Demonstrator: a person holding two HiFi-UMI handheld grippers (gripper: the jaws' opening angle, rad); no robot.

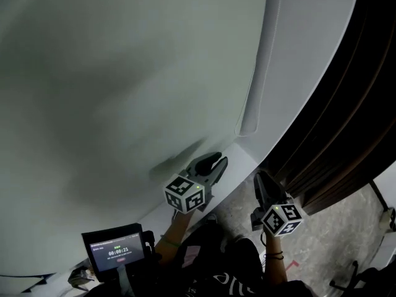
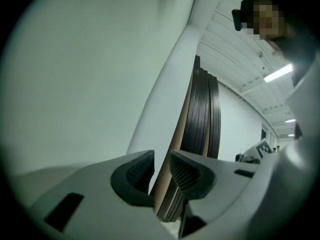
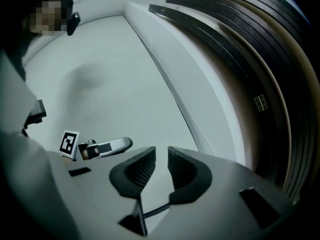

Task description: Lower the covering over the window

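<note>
Both grippers, left point(image 1: 215, 163) and right point(image 1: 262, 181), have their jaws slightly apart on nothing. They are raised beside what may be the pale blind point(image 1: 124, 73), likely ready to pull it.

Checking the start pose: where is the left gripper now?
Head view, lower centre: left gripper sits close to the pale surface, just left of the right gripper.
</note>
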